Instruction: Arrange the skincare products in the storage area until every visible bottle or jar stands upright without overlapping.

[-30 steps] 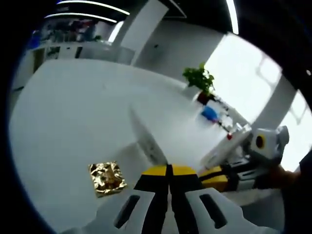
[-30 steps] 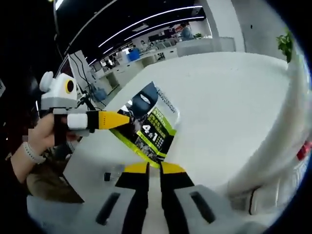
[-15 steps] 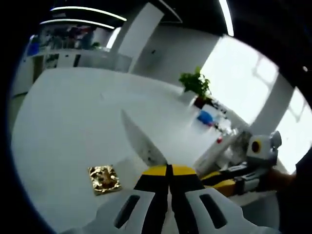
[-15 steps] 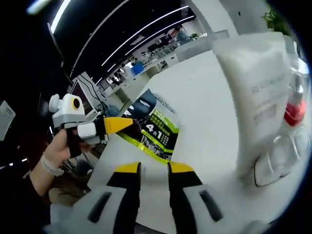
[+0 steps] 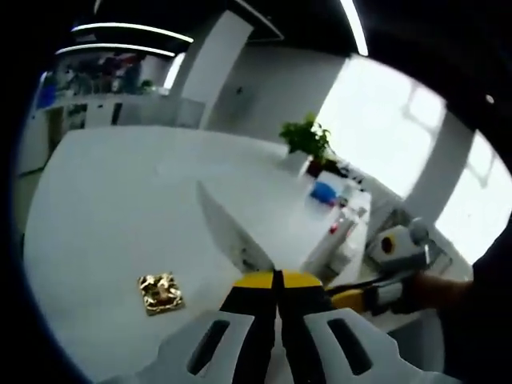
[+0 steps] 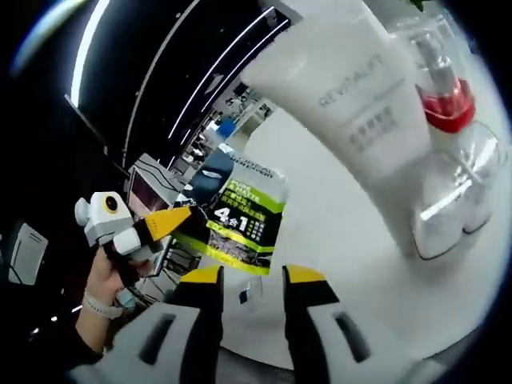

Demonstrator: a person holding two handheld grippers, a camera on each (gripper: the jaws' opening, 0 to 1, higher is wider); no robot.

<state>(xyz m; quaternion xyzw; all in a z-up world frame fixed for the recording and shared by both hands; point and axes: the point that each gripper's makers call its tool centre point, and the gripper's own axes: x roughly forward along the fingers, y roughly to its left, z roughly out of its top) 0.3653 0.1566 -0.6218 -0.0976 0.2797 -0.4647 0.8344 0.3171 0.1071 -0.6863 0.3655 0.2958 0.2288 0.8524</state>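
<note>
On the white table (image 5: 112,208) I count one flat sachet, one gold foil square, one white tube and one clear bottle with a red collar. Up close in the right gripper view, the white tube (image 6: 352,104) leans steeply beside the clear bottle (image 6: 452,172), the two almost touching; whether they actually touch I cannot tell. From the left gripper view they sit as a small cluster far off near the table's right edge, with a potted plant (image 5: 306,140) behind them.

Most of the tabletop is bare and white, with wide room between the gold foil square (image 5: 160,293), lying alone toward the near left, and the cluster at the far side.

The left hand-held gripper (image 5: 278,280) has its yellow-tipped jaws pressed together on the lower edge of the sachet (image 6: 236,220), which is held up off the table, seen edge-on in its own view and face-on, green and black with "4in1" print, in the other. The right hand-held gripper (image 6: 252,276) hangs with its jaws parted, nothing between them, near the tube.
</note>
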